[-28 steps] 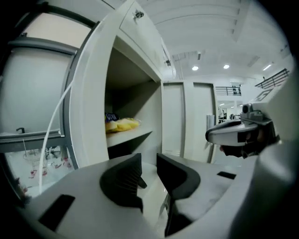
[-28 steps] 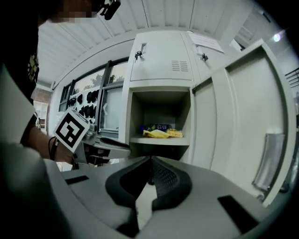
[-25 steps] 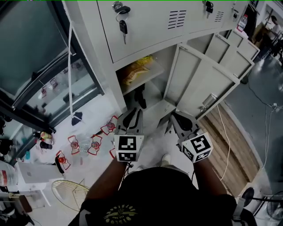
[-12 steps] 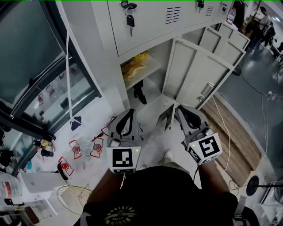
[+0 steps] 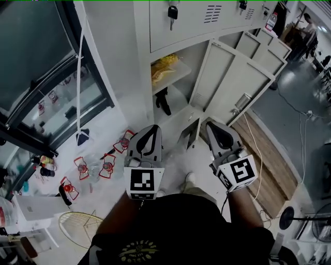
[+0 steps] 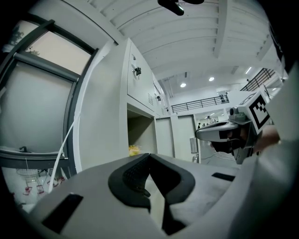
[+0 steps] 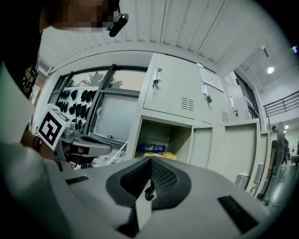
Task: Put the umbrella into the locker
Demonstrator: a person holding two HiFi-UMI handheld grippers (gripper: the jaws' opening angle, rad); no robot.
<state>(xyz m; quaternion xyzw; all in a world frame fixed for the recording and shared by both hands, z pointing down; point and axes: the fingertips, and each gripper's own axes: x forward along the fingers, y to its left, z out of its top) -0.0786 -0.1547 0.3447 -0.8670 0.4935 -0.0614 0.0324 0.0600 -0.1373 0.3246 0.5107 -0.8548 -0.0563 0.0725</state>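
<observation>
The bank of grey lockers [image 5: 207,23] is filling the top of the head view, and its upper rows are cut off by the frame edge. To the left a big dark window [image 5: 36,57] is taking the corner. One locker [image 5: 178,85] is standing open, with its door [image 5: 232,88] swung out to the right. The person's body [image 5: 181,233] is covering the floor at the bottom of the picture and is hiding part of a round wire thing [image 5: 77,225] that I cannot name.

The left gripper [image 5: 153,127] and the right gripper [image 5: 211,125] are pointing level toward the open locker, side by side and apart from each other. In each gripper view the jaws are meeting at the tips, so both are closed and are gripping nothing.

The umbrella [image 5: 163,102] is already inside the locker, standing as a small dark shape under the shelf [image 5: 176,82]; its details are too small to make out. A yellow bag [image 5: 164,66] is lying on the shelf above it. In both gripper views the gripper body is hiding the lower part of the locker. Keys [image 5: 172,11] are hanging from a closed door, and small red things [image 5: 106,166] are lying on the floor near the window.
</observation>
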